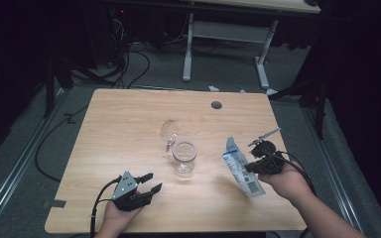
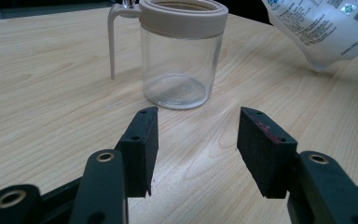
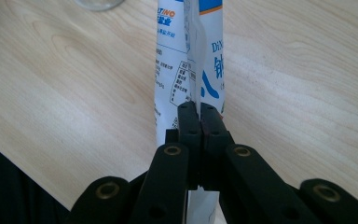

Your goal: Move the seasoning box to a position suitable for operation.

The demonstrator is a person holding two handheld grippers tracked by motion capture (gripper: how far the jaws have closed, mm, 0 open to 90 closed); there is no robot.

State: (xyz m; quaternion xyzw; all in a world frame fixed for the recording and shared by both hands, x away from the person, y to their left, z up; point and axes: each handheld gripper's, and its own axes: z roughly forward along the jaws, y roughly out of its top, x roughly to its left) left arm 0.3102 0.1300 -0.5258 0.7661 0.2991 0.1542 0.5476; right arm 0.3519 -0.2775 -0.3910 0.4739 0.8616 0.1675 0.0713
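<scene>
A clear glass jar (image 1: 184, 156) with a beige rim stands mid-table, its hinged lid (image 1: 169, 131) swung open behind it. In the left gripper view the jar (image 2: 181, 56) stands just beyond my left gripper (image 2: 198, 140), whose jaws are open with nothing between them. From above, the left gripper (image 1: 150, 181) rests low near the front edge, left of the jar. My right gripper (image 1: 251, 161) is shut on a white and blue plastic pouch (image 1: 240, 167), held tilted right of the jar. The pads pinch the pouch's (image 3: 189, 60) edge seam in the right gripper view (image 3: 199, 112).
The wooden table (image 1: 129, 124) has a round cable hole (image 1: 216, 105) at the back. A black cable (image 1: 96, 208) trails from the left gripper over the front edge. Another desk's white legs (image 1: 187, 49) and floor cables lie beyond the table.
</scene>
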